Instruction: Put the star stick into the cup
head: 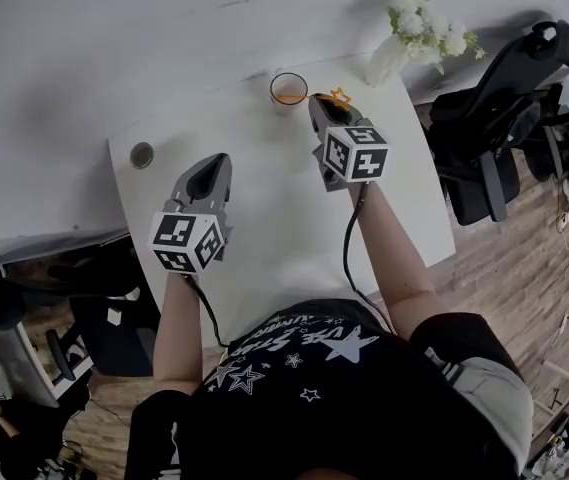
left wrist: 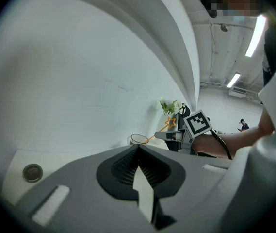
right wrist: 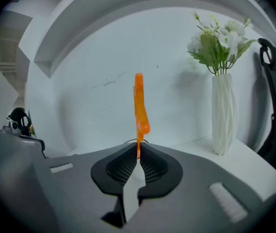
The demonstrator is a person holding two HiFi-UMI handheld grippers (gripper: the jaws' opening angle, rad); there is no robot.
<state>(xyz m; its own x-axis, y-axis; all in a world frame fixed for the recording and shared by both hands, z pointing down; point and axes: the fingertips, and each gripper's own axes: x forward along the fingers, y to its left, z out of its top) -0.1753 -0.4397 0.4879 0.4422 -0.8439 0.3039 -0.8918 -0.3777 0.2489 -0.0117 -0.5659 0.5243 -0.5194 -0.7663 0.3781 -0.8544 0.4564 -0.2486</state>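
The orange star stick (right wrist: 138, 106) rises upright from between the pads of my right gripper (right wrist: 138, 149), which is shut on it. In the head view my right gripper (head: 322, 103) hovers just right of the clear cup (head: 289, 89). The stick's star end (head: 340, 96) points right and its thin end reaches the cup's rim. In the left gripper view the cup (left wrist: 139, 139) stands just left of the stick's star (left wrist: 170, 122). My left gripper (head: 214, 163) is shut and holds nothing, over the table's left half, well apart from the cup.
A white vase of flowers (head: 414, 28) stands at the table's far right corner, close to the star; it is also in the right gripper view (right wrist: 223, 113). A small round disc (head: 142, 155) lies at the table's (head: 264, 238) left edge. A black office chair (head: 504, 118) stands to the right.
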